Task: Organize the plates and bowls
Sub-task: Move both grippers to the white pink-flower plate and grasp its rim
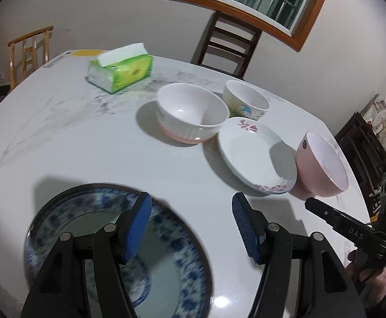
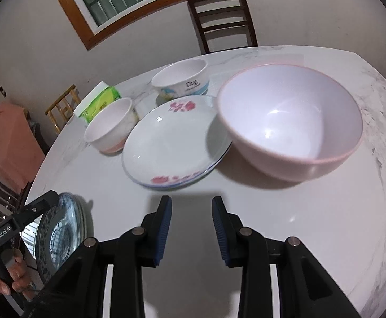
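A blue-and-white patterned plate (image 1: 60, 217) lies flat on the white marble table (image 1: 87, 137) at the near left. My left gripper (image 1: 191, 201) hovers open above the plate's right rim without pressing on it. Further right stand a white plate with pink flowers (image 1: 254, 153), a pink bowl (image 1: 323, 164), a white bowl with a pink base (image 1: 190, 111) and a small printed white bowl (image 1: 246, 100). My right gripper (image 2: 191, 202) is open by a narrow gap, empty, above bare table just in front of the flowered plate (image 2: 171, 137) and the pink bowl (image 2: 288, 122).
A green tissue pack (image 1: 121, 71) lies at the far left of the table. A dark chair (image 1: 227, 42) stands behind the table under a window, and a light wooden chair (image 1: 28, 50) stands off to the left. A person's hand (image 2: 7, 278) holds the left gripper's handle.
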Demonstrator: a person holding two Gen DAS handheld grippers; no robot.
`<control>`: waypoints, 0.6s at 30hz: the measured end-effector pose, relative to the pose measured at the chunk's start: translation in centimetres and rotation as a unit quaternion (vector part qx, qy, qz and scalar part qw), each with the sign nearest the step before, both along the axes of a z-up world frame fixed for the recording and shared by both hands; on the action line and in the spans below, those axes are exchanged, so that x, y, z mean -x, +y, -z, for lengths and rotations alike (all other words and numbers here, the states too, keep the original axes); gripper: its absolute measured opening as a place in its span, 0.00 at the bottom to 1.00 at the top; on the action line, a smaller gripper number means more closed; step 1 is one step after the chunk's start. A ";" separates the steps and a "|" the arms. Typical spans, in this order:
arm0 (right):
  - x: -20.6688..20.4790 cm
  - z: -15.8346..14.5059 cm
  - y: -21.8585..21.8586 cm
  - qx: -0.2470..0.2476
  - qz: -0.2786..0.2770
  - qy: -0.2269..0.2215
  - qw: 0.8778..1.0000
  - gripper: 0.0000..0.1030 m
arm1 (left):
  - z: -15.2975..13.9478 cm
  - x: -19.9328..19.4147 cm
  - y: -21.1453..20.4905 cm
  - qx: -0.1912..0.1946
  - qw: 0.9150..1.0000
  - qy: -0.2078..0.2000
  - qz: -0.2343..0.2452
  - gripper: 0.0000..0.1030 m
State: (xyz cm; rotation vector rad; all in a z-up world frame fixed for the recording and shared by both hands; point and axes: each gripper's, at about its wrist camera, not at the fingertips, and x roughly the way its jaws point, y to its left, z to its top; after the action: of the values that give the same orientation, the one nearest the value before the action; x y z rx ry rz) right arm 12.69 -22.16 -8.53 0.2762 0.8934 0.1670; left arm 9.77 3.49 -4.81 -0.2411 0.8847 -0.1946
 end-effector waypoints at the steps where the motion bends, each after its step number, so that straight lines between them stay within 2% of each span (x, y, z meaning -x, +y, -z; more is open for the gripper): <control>1: -0.3 0.2 -0.3 -0.002 0.003 0.001 1.000 0.32 | 0.1 -0.4 -0.3 0.001 1.000 0.003 0.003 0.58; 7: -2.4 1.2 -1.2 -0.017 0.017 0.010 1.000 0.32 | 0.9 -3.3 -2.5 0.019 0.999 0.025 0.020 0.58; 12: -3.8 1.8 -1.7 -0.017 0.019 0.015 1.000 0.32 | 1.9 -5.9 -3.3 0.041 0.998 0.055 0.014 0.56; 18: -5.9 2.5 -2.2 -0.026 0.025 0.018 0.999 0.32 | 2.9 -7.9 -4.4 0.038 0.996 0.074 0.008 0.56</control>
State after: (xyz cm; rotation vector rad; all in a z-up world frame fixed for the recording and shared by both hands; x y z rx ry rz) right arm 18.58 -24.39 -11.05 0.3498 0.9183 0.1394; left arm 17.71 -0.93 -7.74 -0.3231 1.0278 -0.2270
